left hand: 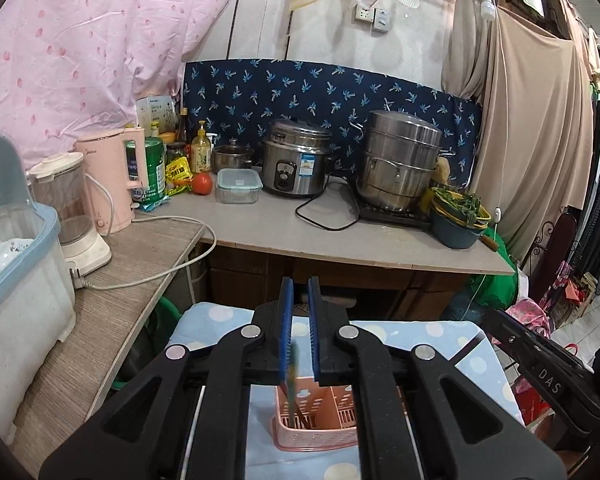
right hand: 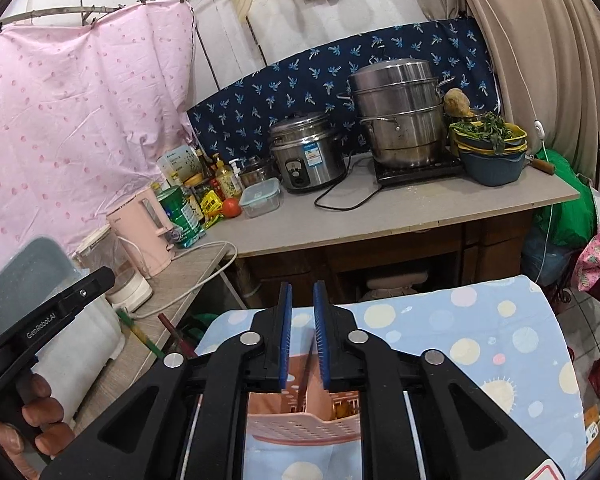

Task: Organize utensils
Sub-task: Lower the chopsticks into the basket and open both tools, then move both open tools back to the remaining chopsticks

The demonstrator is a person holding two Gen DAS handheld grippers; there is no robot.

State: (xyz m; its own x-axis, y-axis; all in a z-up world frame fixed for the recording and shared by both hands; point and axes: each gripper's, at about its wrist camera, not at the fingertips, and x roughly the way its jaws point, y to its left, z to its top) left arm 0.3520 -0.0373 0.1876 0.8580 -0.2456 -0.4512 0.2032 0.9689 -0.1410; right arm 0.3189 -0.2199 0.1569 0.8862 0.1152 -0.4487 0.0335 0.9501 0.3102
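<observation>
A pink perforated utensil holder (left hand: 316, 420) stands on a blue dotted cloth (left hand: 412, 340), right under both grippers; it also shows in the right wrist view (right hand: 300, 416). My left gripper (left hand: 300, 332) has its jaws a narrow gap apart, with a green-handled utensil (left hand: 291, 384) standing in the holder's left compartment and leaning by the left pad. My right gripper (right hand: 302, 336) is also narrowly parted, with a dark red chopstick (right hand: 305, 376) slanting between the pads down into the holder. A green chopstick (right hand: 140, 334) and a red one (right hand: 176, 334) lie on the left counter.
A grey counter (left hand: 340, 232) behind holds a rice cooker (left hand: 296, 160), a steel steamer pot (left hand: 400, 160), a bowl of greens (left hand: 458, 216), a pink kettle (left hand: 116, 176) and bottles. A dish box (left hand: 16, 264) stands on the left. Clothes hang on the right.
</observation>
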